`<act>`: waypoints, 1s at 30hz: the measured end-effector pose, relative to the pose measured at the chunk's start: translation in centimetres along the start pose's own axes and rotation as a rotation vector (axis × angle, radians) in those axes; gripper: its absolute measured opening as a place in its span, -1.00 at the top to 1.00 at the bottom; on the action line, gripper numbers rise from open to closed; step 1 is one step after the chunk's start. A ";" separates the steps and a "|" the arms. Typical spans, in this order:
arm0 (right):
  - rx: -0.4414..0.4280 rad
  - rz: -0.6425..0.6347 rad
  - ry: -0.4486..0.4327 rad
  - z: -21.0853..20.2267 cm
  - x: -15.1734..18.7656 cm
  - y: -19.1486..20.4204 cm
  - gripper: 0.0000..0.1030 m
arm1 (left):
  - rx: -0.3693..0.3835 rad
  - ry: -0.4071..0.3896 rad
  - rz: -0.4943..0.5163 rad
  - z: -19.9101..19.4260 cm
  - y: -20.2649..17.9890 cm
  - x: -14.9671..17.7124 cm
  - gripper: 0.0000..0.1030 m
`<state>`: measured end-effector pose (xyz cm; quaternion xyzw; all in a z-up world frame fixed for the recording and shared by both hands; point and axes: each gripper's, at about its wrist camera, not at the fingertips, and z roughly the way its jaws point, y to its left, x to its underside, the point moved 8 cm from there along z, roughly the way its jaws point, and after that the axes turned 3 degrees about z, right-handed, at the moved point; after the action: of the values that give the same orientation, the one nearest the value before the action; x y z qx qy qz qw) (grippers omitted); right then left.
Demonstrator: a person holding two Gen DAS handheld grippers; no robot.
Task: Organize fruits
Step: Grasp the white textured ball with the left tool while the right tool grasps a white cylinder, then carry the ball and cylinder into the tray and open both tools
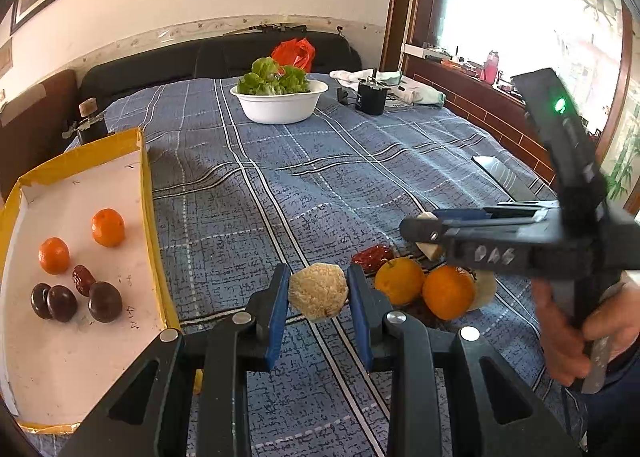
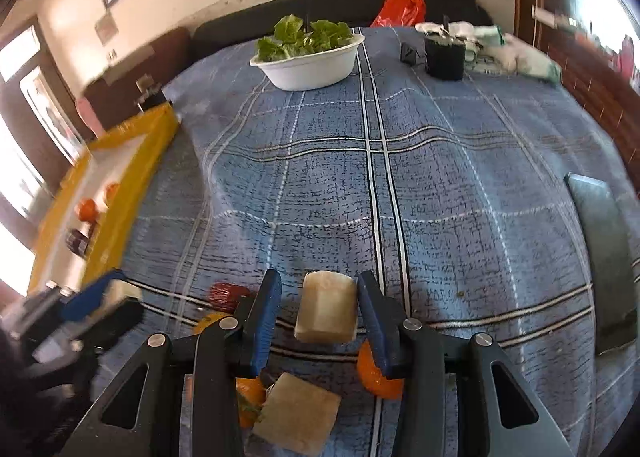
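My left gripper [image 1: 318, 272] is shut on a pale, rough round chunk [image 1: 318, 293], held above the blue plaid bedcover. To its right, side-on in the left wrist view, my right gripper [image 1: 416, 231] holds a pale chunk. In the right wrist view that gripper [image 2: 319, 278] is shut on a pale cylindrical chunk [image 2: 326, 307], lifted over the fruit pile. On the cover below lie two oranges [image 1: 400, 281] [image 1: 448, 291], a red date [image 1: 372, 257] and a flat pale chunk [image 2: 296, 413]. A yellow-rimmed tray [image 1: 146, 185] at the left holds two tangerines [image 1: 107, 227], a date and three dark purple fruits [image 1: 105, 301].
At the far end of the bed stand a white bowl of lettuce [image 1: 280, 105], a black device [image 1: 372, 97], a white cloth and a red bag [image 1: 294, 51]. A grey flat object [image 2: 604, 265] lies at the right edge. A person's hand [image 1: 580, 333] grips the right tool.
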<state>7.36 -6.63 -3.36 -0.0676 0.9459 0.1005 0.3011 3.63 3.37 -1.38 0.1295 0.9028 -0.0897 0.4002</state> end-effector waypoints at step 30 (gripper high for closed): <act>-0.221 -0.054 -0.265 -6.4 -1.2 3.9 0.36 | -0.043 -0.051 -0.064 -1.3 1.8 -0.6 0.46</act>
<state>4.03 -4.19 3.03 -0.1118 0.8789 0.2039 0.4165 3.67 5.33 -0.23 0.0893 0.8976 -0.0861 0.4229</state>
